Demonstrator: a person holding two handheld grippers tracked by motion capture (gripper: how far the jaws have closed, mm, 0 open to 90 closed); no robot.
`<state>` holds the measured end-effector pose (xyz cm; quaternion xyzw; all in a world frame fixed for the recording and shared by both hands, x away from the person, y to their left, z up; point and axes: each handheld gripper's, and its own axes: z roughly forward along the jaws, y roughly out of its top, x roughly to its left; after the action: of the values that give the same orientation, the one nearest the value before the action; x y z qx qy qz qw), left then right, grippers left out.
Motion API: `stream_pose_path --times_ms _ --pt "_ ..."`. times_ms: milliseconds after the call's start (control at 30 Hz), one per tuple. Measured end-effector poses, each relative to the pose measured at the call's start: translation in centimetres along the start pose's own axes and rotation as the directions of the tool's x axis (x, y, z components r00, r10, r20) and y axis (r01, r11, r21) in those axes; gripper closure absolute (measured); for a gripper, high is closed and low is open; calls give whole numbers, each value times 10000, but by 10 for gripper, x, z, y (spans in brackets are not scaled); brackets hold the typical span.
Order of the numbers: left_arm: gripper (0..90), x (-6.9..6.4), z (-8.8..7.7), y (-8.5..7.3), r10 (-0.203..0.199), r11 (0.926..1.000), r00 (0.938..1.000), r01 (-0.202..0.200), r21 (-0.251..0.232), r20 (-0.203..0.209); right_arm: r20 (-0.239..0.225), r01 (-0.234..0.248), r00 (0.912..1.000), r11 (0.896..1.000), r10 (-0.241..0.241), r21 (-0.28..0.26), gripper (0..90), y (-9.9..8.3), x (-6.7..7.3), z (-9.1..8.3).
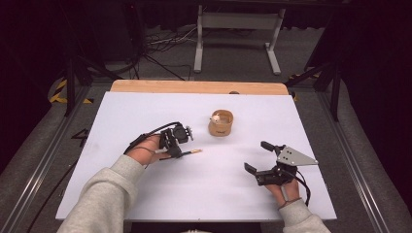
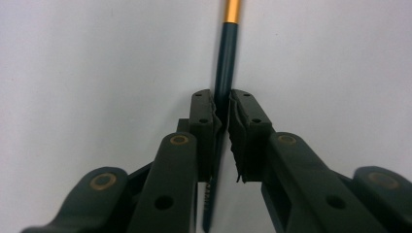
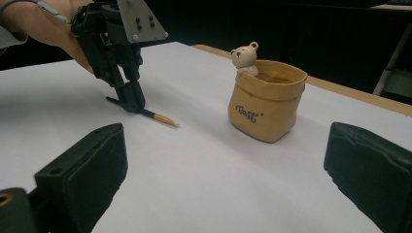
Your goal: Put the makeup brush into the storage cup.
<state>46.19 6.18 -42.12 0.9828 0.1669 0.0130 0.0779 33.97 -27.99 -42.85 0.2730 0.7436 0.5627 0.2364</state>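
Between the left hand-held gripper's [image 2: 222, 116] clamped jaws lies a pen [image 2: 224, 73]; right hand-held gripper [image 3: 223, 170] gapes wide.

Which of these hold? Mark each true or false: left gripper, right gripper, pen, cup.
1. The left gripper is shut on the pen. True.
2. The right gripper holds the cup. False: it is open and holds nothing.
3. The pen stands in the cup. False: it lies low over the table, in the left gripper.
4. A small bear figure sits at the cup's rim. True.
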Motion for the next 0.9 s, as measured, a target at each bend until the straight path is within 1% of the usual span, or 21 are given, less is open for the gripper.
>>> stream_pose_path --times_ms 33,200,400,467,533,600,700,800,833,867,900 --pt "819 0 0 0 7 10000 10000 -7 73 4 1 4 10000 10000 -4 5 21 0 0 0" --pt "822 -1 0 1 53 9999 10000 -53 88 -20 13 -3 10000 10000 3 8 21 0 0 0" --pt "824 -3 -1 3 175 9992 9998 -175 372 4 8 -20 10000 10000 20 5 21 0 0 0" --pt "825 -3 -1 3 228 9990 9997 -227 391 -21 18 -26 10000 10000 26 3 21 0 0 0" --pt "825 -4 -1 3 189 9990 9998 -190 410 34 18 -36 10000 10000 36 0 21 0 0 0" --pt "826 -4 -2 3 229 9992 9997 -230 312 32 -3 -15 10000 10000 15 3 21 0 0 0" --pt "826 -4 -7 2 159 9998 9998 -160 83 70 8 -43 10000 10000 43 -17 21 0 0 0" --pt "826 -4 -10 1 168 9999 9998 -168 -8 102 16 -35 10000 10000 35 1 21 0 0 0" --pt "826 -5 -13 1 185 9997 9998 -184 -140 62 0 -32 10000 10000 32 2 21 0 0 0" --pt "826 -6 -20 0 161 9991 9998 -158 -381 73 5 -33 10000 10000 33 9 21 0 0 0" --pt "826 -6 -20 0 161 9991 9998 -158 -381 73 5 -33 10000 10000 33 9 21 0 0 0"
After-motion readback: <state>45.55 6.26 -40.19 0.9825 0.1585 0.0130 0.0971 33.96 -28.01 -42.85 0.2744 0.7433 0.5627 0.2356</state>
